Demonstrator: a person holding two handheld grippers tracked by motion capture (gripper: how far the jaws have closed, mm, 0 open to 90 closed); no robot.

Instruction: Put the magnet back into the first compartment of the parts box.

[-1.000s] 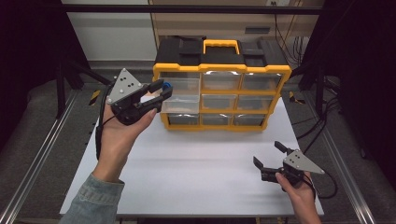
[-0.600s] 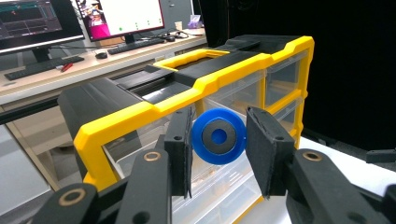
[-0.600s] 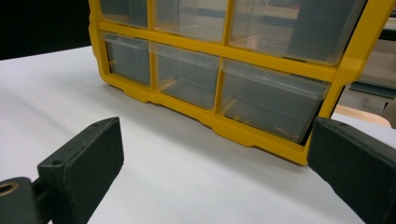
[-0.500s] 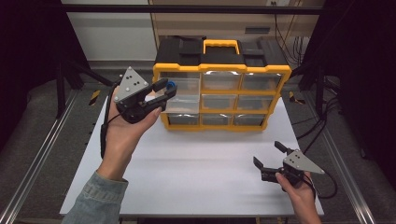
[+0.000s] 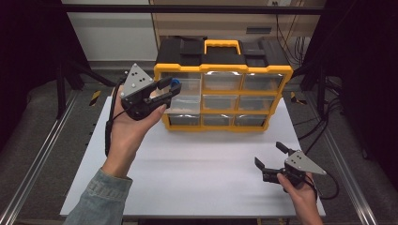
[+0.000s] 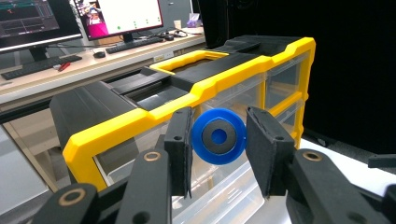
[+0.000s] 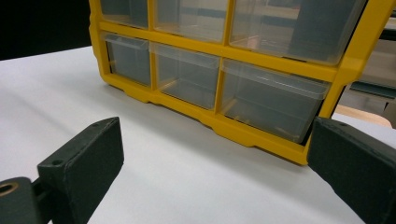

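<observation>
A yellow-and-black drawer organizer with clear drawers stands at the back of the white table. Its top-left drawer is pulled out. My left gripper is held up at that drawer's left end, shut on a blue round disc. In the left gripper view the disc, blue with a grey ring, sits pinched between the two pads, in front of the organizer's yellow frame. My right gripper rests low at the table's front right, open with nothing between its jaws, facing the bottom drawers.
A desk with monitors and a keyboard lies beyond the organizer. Metal rails run along both sides of the table. Cables trail at the right. The white tabletop in front of the organizer is bare.
My left gripper has shifted a little to the right with the blue disc, closer to the pulled-out top-left drawer. The right gripper has stayed where it was.
</observation>
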